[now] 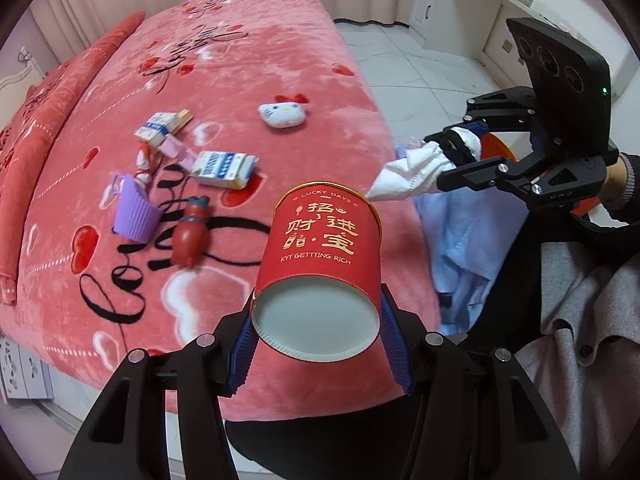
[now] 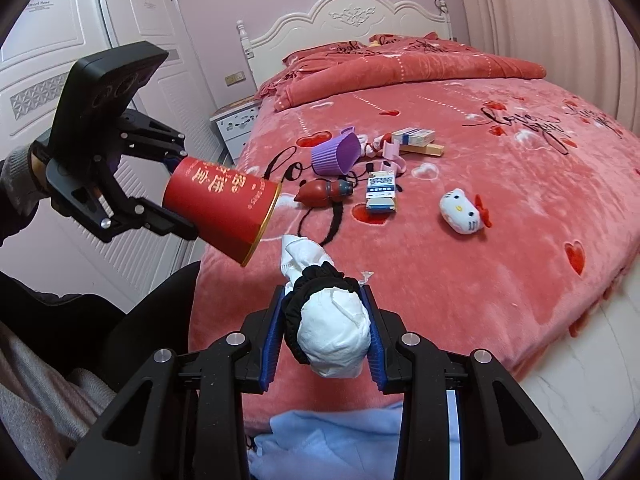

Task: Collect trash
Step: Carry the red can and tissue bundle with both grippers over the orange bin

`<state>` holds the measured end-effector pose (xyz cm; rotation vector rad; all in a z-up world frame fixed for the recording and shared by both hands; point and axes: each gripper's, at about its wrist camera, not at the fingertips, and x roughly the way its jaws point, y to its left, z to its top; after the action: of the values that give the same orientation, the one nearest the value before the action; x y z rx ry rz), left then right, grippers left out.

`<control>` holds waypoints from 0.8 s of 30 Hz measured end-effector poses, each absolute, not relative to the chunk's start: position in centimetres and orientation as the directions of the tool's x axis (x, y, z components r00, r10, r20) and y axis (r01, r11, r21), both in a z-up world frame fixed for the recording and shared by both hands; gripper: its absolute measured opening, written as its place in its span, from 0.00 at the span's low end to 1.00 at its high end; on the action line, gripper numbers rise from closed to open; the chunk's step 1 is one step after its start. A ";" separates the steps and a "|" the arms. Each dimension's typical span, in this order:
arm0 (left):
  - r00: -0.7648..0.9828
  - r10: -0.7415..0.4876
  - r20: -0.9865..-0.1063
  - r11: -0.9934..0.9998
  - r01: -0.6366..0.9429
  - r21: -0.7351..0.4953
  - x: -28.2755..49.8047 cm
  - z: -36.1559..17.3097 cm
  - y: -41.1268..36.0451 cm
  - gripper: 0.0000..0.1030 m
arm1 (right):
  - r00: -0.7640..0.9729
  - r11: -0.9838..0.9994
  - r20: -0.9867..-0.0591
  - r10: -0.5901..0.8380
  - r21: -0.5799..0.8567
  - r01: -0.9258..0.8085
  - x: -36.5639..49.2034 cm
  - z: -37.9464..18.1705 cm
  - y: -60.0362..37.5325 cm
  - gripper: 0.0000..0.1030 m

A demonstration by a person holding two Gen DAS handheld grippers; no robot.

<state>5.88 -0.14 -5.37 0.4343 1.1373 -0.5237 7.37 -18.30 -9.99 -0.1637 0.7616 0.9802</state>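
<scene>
Pink-walled bedroom: on the red bed (image 2: 500, 272) lie two blue-and-white cartons (image 2: 382, 192), one purple cup (image 2: 336, 156) and one cat plush (image 2: 460, 210). One left tool (image 1: 316, 340) clamps one red paper cup (image 1: 320, 264); one right tool (image 2: 324, 330) clamps one white tissue wad (image 2: 334, 330), both above the bed's edge.

Two wrist fisheyes, each looking along its own fingers, close over the bed's (image 1: 248, 60) foot edge: left facing steeply downward, right facing toward the headboard (image 2: 348, 12), both sharing the cluttered blanket.

Home bedroom: bed (image 2: 460, 264), headboard (image 2: 348, 20).
</scene>
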 end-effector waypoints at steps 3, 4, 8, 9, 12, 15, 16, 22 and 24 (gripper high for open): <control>0.325 -0.180 -0.928 0.785 0.616 0.063 5.3 -5.3 -1.5 0.55 | 0.342 0.578 -0.641 0.687 0.197 -0.792 6.6 -9.6 -19.5 0.35; 0.327 -0.183 -0.927 0.781 0.621 0.065 5.2 -5.3 -2.0 0.55 | 0.349 0.583 -0.640 0.685 0.195 -0.789 6.4 -9.5 -20.0 0.35; 0.329 -0.200 -0.923 0.761 0.645 0.064 5.0 -5.1 -3.8 0.55 | 0.373 0.606 -0.634 0.678 0.194 -0.771 5.7 -9.2 -21.7 0.35; 0.328 -0.205 -0.922 0.753 0.655 0.066 4.9 -5.1 -4.4 0.55 | 0.382 0.614 -0.632 0.674 0.192 -0.766 5.5 -9.1 -22.3 0.35; 0.326 -0.213 -0.921 0.733 0.677 0.071 4.8 -5.0 -5.9 0.55 | 0.406 0.634 -0.626 0.666 0.188 -0.750 5.1 -8.9 -23.9 0.35; 0.322 -0.226 -0.919 0.708 0.703 0.072 4.9 -4.9 -7.8 0.55 | 0.440 0.663 -0.617 0.653 0.185 -0.725 4.6 -8.6 -26.0 0.35; 0.318 -0.232 -0.919 0.695 0.716 0.072 4.9 -4.9 -8.6 0.55 | 0.453 0.677 -0.614 0.646 0.186 -0.712 4.4 -8.5 -26.9 0.35; 0.297 -0.268 -0.917 0.612 0.787 0.077 5.7 -4.9 -13.6 0.55 | 0.520 0.748 -0.618 0.590 0.174 -0.640 3.3 -8.4 -32.2 0.35; 0.285 -0.284 -0.916 0.577 0.813 0.074 6.0 -5.0 -15.5 0.55 | 0.540 0.772 -0.621 0.568 0.174 -0.612 3.0 -8.4 -34.1 0.35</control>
<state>6.00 -15.52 -5.01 0.6102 1.0344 -0.7973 2.97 -34.07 -8.43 -0.0669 0.7135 0.7018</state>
